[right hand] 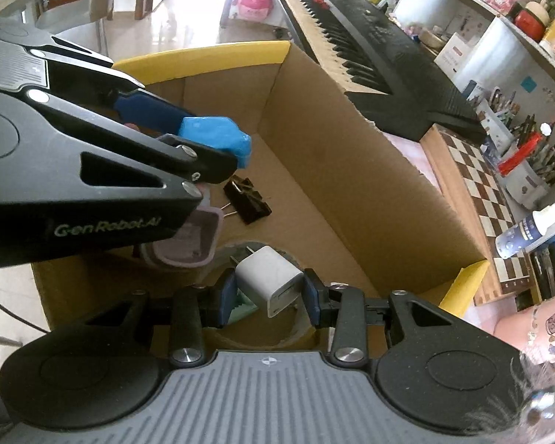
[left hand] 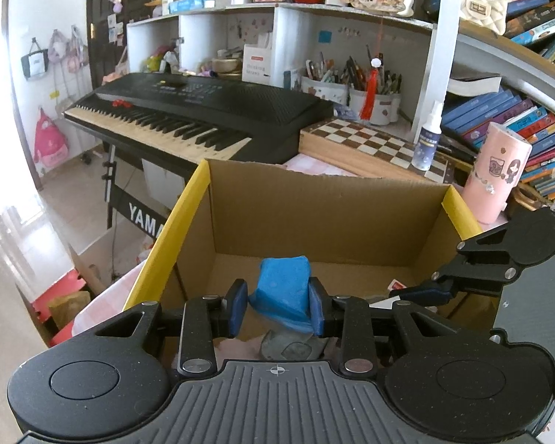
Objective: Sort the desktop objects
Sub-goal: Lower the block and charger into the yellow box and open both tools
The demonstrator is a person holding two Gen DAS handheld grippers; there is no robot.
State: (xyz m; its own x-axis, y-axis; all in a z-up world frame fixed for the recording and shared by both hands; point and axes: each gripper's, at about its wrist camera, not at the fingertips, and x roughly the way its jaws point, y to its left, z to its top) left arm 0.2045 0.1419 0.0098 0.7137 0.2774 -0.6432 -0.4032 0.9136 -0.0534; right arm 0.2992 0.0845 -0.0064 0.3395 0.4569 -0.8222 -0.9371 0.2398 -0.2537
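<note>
My left gripper point(left hand: 279, 305) is shut on a blue soft packet point(left hand: 283, 288) and holds it above the open cardboard box point(left hand: 314, 199). In the right wrist view the left gripper point(right hand: 218, 148) comes in from the left with the blue packet point(right hand: 214, 137) over the box point(right hand: 351, 192). My right gripper point(right hand: 270, 294) is shut on a white USB charger plug point(right hand: 268, 281), also inside the box opening. On the box floor lie a black binder clip point(right hand: 248, 201), a mauve square case point(right hand: 188, 240) and a tape roll point(right hand: 288, 336), partly hidden.
A black Yamaha keyboard point(left hand: 203, 107) stands behind the box. A chessboard point(left hand: 373, 140), a spray bottle point(left hand: 427, 137), a pink cylinder point(left hand: 497, 170), pen holders point(left hand: 351, 88) and book shelves point(left hand: 518, 118) are to the right. The right gripper point(left hand: 425, 290) reaches into the box from the right.
</note>
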